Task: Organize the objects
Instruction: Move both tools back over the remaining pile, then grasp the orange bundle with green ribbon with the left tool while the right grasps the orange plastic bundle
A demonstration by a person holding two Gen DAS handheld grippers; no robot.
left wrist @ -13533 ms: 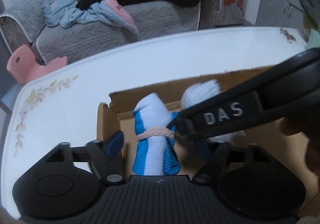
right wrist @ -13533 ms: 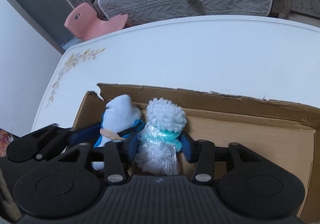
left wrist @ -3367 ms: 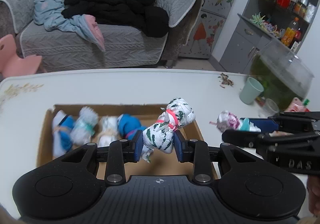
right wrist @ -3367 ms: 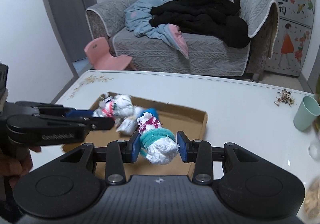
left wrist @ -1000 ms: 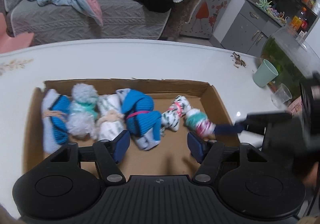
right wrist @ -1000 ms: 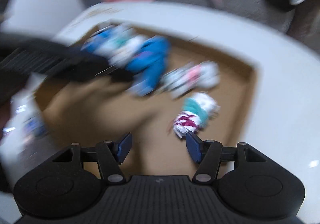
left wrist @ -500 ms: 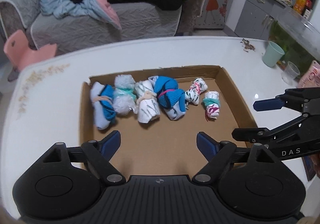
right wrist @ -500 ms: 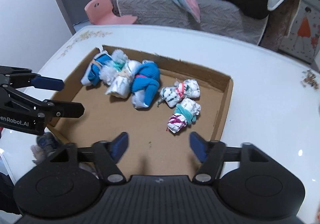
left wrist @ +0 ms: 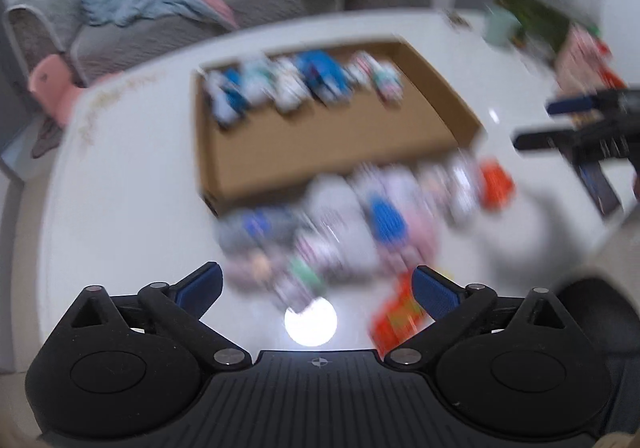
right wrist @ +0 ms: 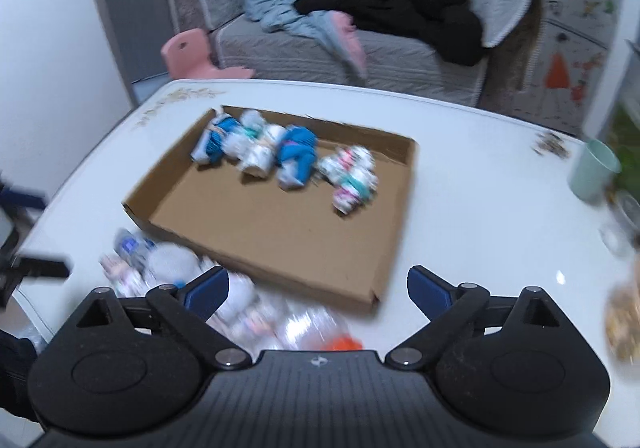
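left gripper: jaws just spreading, empty; right gripper: same; box: six sock rolls

White table with a faint floral print near its far left corner. Shallow cardboard tray sits flat on it, left of centre. Just off the tray's near edge, a loose pile of sock bundles lies on the bare tabletop, mostly white, some blue, one orange piece; too blurred to count, maybe a dozen. Pale green cup stands upright near the right edge, well apart from the tray. A small brown scrap lies just behind the cup. A clear glass, blurred, stands at the right edge near the cup.
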